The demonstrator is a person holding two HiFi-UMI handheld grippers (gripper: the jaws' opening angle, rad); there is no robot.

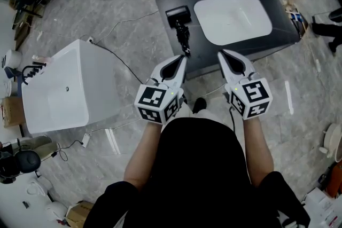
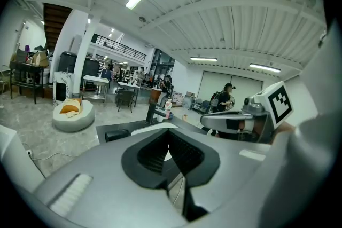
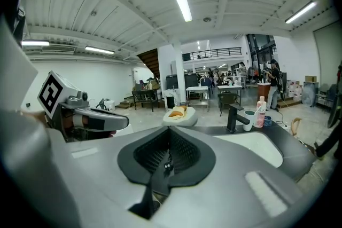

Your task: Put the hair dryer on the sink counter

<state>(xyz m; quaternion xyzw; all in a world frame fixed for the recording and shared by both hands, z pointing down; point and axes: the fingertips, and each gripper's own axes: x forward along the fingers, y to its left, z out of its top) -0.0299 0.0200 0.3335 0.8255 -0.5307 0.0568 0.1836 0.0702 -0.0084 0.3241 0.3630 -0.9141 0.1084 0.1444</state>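
Found the hair dryer (image 1: pixel 179 20) lying flat on the dark counter (image 1: pixel 209 59), just left of the white basin (image 1: pixel 232 18) and clear of it. Checked the left claw (image 1: pixel 183 58): closed, nothing between the pads. Checked the right claw (image 1: pixel 222 54): likewise closed and empty. Recorded both held side by side at the near edge of the counter, pointing away from the person, neither touching the hair dryer. Traced the hair dryer's long axis: wide head at the far end, slim handle running back toward the person, near enough in line with the left claw. Placed the handle end just beyond the left claw's tip, close but apart. Placed the right claw further off, opposite the near rim of the basin. Judged the left claw the nearer for any further handling, with a straight reach forward along the handle. Judged the placing itself as good as done, given the hair dryer at rest on the counter and no grip on it. Flagged one hazard: risk of shifting the hair dryer by a stray nudge from the left claw.
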